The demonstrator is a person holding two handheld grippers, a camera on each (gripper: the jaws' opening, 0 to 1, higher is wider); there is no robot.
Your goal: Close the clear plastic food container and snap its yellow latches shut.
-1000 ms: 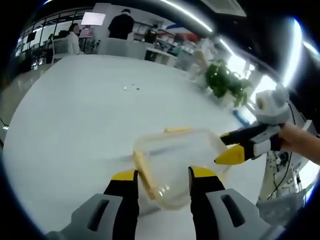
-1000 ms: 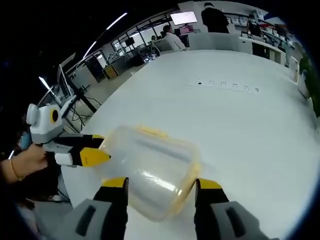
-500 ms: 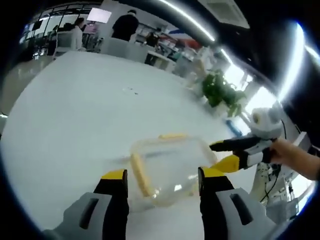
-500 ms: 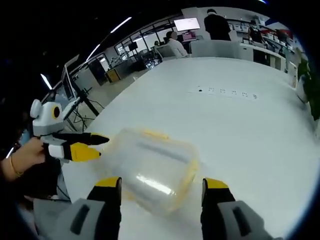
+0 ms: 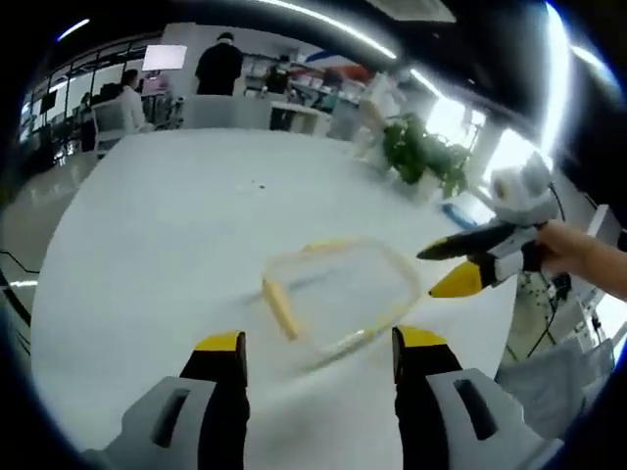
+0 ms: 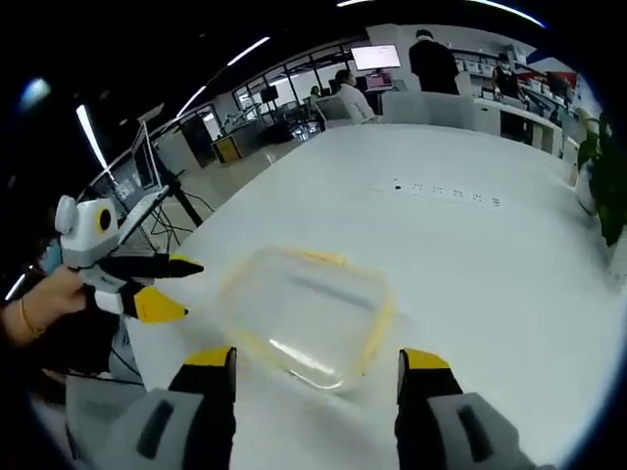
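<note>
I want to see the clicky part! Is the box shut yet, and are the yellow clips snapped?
The lid looks already on the box, which sits on the white table. Nothing is in hand: the left gripper and right gripper both hang open, apart from the box. The picture is too blurry to tell whether the yellow clips are snapped, so pressing them shut may be what is left.

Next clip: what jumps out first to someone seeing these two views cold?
The clear plastic food container with yellow latches sits on the broad white table, just ahead of both pairs of open, yellow-tipped jaws. The right gripper reaches in from the right in the left gripper view; the left gripper comes in from the left in the right gripper view. Neither touches the container.
</note>
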